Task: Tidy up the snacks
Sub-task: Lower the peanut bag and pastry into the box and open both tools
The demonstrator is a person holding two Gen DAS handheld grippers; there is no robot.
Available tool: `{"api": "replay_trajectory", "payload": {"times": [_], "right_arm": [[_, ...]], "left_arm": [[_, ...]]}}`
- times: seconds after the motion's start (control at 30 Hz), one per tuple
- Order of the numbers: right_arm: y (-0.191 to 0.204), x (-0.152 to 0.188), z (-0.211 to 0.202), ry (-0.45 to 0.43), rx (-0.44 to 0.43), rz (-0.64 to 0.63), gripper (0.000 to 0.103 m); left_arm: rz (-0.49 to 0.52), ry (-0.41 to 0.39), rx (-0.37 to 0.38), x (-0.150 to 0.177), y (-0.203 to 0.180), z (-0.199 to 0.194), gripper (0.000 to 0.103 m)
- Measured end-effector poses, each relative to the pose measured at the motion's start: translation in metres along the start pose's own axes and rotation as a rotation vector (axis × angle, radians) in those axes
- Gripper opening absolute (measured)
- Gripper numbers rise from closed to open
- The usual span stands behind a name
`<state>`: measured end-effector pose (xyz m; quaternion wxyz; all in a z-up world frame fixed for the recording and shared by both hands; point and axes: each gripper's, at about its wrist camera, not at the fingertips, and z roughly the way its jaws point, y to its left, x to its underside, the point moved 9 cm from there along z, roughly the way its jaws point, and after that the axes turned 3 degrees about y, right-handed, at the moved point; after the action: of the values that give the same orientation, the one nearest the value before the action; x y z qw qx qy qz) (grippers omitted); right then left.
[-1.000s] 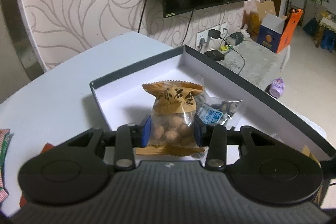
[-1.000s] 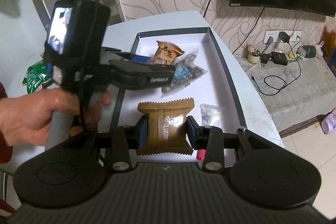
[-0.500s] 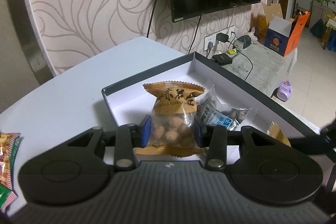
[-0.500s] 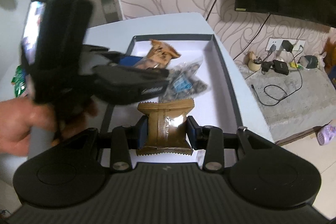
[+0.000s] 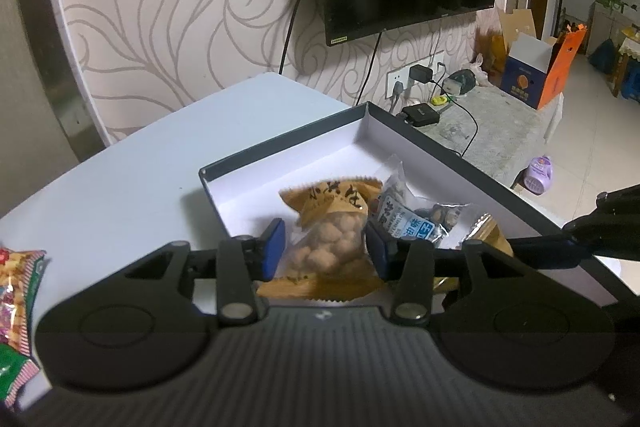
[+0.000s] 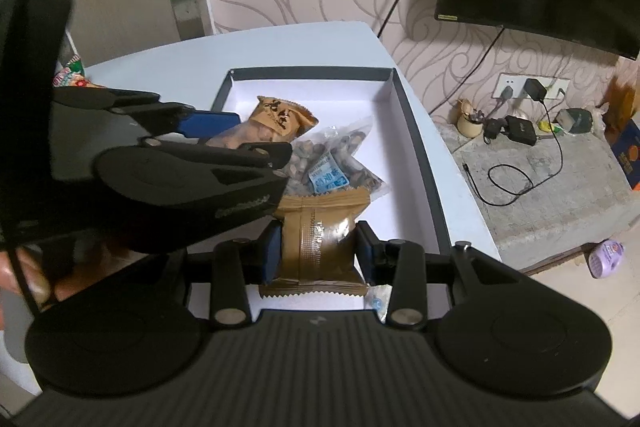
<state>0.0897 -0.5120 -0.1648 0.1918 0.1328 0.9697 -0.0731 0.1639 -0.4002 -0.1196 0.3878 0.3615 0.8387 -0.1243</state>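
Now that my left gripper [image 5: 325,251] has spread off the peanut packet [image 5: 330,247] — dropped in the box [image 5: 280,147] — my right gripper [image 6: 316,253] pinches the brown packet [image 6: 318,243], next in.

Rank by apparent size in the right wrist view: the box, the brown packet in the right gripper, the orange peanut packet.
1. Box
2. Brown packet, though nearness to the camera inflates it
3. Orange peanut packet, partly hidden by the left gripper

Orange peanut packet [image 5: 330,227], brown packet [image 6: 318,241], white-lined dark box [image 5: 280,147], swirl-patterned beige wallpaper [image 5: 180,7].
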Motion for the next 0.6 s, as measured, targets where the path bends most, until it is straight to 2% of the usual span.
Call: {"api": "replay_trajectory", "payload": {"times": [0.03, 0.13, 0.2, 0.23, 0.27, 0.4, 0.47, 0.6], "right_arm": [[-0.002, 0.000, 0.001, 0.002, 0.007, 0.006, 0.045], [-0.004, 0.001, 0.003, 0.011, 0.017, 0.014, 0.047], [-0.005, 0.001, 0.000, 0.005, 0.024, 0.014, 0.061], [-0.004, 0.001, -0.002, -0.001, 0.025, 0.017, 0.073], [-0.004, 0.001, -0.005, -0.008, 0.024, 0.020, 0.080], [0.000, 0.003, -0.013, -0.016, 0.019, 0.021, 0.081], [0.002, 0.004, -0.018, -0.021, 0.016, 0.023, 0.086], [0.007, 0.007, -0.031, -0.037, 0.009, 0.034, 0.087]], "left_arm": [[0.000, -0.005, -0.005, -0.001, 0.000, -0.001, 0.056], [-0.003, -0.017, -0.001, -0.002, 0.000, -0.006, 0.057], [-0.009, -0.019, -0.004, -0.003, 0.000, -0.008, 0.058], [-0.011, -0.020, -0.004, -0.003, 0.001, -0.009, 0.058], [-0.012, -0.022, -0.004, -0.003, 0.001, -0.010, 0.058], [-0.006, -0.033, -0.008, -0.002, 0.003, -0.018, 0.058], [-0.013, -0.044, -0.004, -0.002, 0.006, -0.025, 0.058], [-0.023, -0.068, 0.002, -0.001, 0.016, -0.045, 0.058]]}}
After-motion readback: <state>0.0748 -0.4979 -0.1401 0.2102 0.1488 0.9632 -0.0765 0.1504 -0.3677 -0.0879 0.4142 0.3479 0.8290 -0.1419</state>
